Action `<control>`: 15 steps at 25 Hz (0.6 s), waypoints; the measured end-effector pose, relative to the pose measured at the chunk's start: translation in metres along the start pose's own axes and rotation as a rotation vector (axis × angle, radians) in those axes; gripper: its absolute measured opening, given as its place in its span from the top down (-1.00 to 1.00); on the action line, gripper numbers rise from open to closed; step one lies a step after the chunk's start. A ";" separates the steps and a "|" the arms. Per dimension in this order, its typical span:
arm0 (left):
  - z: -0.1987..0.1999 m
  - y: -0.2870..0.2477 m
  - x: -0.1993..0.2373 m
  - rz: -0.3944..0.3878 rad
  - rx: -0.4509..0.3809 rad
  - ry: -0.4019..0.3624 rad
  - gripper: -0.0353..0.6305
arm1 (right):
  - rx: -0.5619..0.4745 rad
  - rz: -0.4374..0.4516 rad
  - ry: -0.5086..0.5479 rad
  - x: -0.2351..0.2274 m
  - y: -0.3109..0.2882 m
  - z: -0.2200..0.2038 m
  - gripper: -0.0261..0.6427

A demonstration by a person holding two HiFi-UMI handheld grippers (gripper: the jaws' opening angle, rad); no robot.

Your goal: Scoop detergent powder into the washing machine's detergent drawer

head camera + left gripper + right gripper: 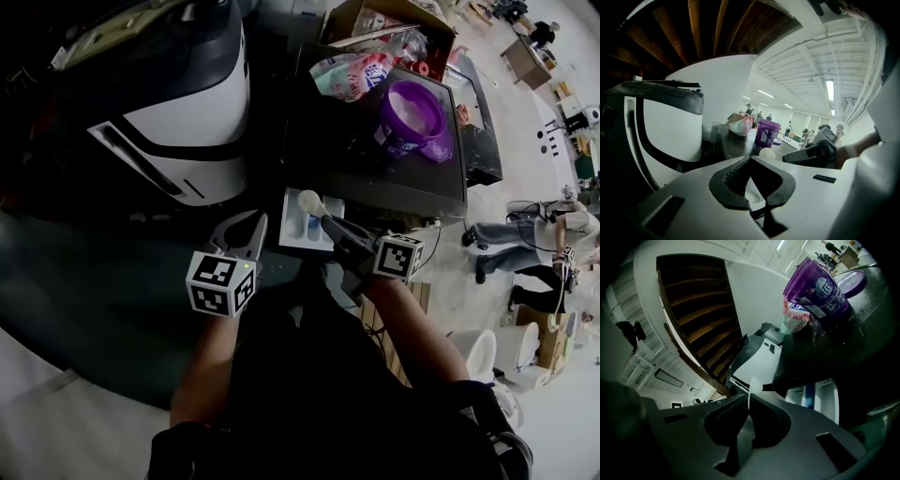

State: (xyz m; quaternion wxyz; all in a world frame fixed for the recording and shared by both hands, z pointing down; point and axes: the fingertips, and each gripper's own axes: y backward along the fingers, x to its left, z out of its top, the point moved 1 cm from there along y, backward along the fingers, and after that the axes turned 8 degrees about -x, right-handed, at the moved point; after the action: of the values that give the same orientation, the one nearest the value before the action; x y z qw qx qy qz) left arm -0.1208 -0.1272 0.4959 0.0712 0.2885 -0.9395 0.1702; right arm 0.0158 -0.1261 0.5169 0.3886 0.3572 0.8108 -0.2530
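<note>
Detergent drawer (302, 230) sticks out of the front of the dark washing machine (375, 183) in the head view, white and pulled open. The right gripper (334, 231) pinches the handle of a white scoop (309, 202), and the scoop's round end is over the drawer. The left gripper (251, 232) is just beside the drawer, on its left. On top of the machine stands a purple tub (412, 117) with its lid (441, 150) off next to it, near a bag (352, 75).

In the left gripper view, the left gripper (750, 158) has its tips touching with nothing between them. Past them are the scoop (767, 153), the right gripper (811, 153) and, farther back, the tub (766, 132).

In the right gripper view (this one is tilted), the right gripper (748, 401) is pressed tight on the thin white handle, and the scoop (755, 384) pokes out past the tips. The drawer (820, 399) is off to the right, and the tub (815, 287) is up top.
</note>
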 end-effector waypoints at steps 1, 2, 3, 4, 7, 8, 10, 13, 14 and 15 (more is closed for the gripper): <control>-0.001 -0.001 0.000 0.001 0.002 0.003 0.87 | 0.011 -0.008 0.003 -0.003 -0.001 -0.002 0.86; -0.002 -0.002 0.000 0.001 0.005 0.006 0.87 | 0.020 -0.016 0.005 -0.005 -0.002 -0.004 0.86; -0.004 -0.003 0.001 0.000 0.008 0.007 0.87 | 0.028 -0.023 0.009 -0.008 -0.003 -0.005 0.86; -0.005 -0.003 0.001 0.000 0.011 0.009 0.87 | 0.036 -0.031 0.017 -0.010 -0.004 -0.007 0.86; -0.008 -0.005 0.002 0.003 0.013 0.018 0.87 | 0.075 -0.056 0.056 -0.017 -0.005 -0.013 0.86; -0.009 -0.006 0.003 0.004 0.012 0.021 0.87 | 0.090 -0.066 0.071 -0.019 -0.006 -0.015 0.86; -0.010 -0.007 0.004 0.006 0.010 0.028 0.87 | 0.119 -0.086 0.100 -0.023 -0.008 -0.019 0.86; -0.011 -0.006 0.005 0.011 0.005 0.035 0.87 | 0.172 -0.116 0.167 -0.030 -0.010 -0.027 0.86; -0.012 -0.005 0.006 0.014 0.004 0.038 0.87 | 0.191 -0.125 0.190 -0.032 -0.011 -0.029 0.86; -0.012 -0.005 0.007 0.017 0.003 0.040 0.87 | 0.207 -0.131 0.209 -0.034 -0.013 -0.031 0.86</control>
State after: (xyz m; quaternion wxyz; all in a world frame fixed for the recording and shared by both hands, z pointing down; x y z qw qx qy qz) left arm -0.1232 -0.1299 0.5103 0.0883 0.2773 -0.9400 0.1782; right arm 0.0068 -0.1254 0.5636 0.2461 0.3660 0.8380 -0.3214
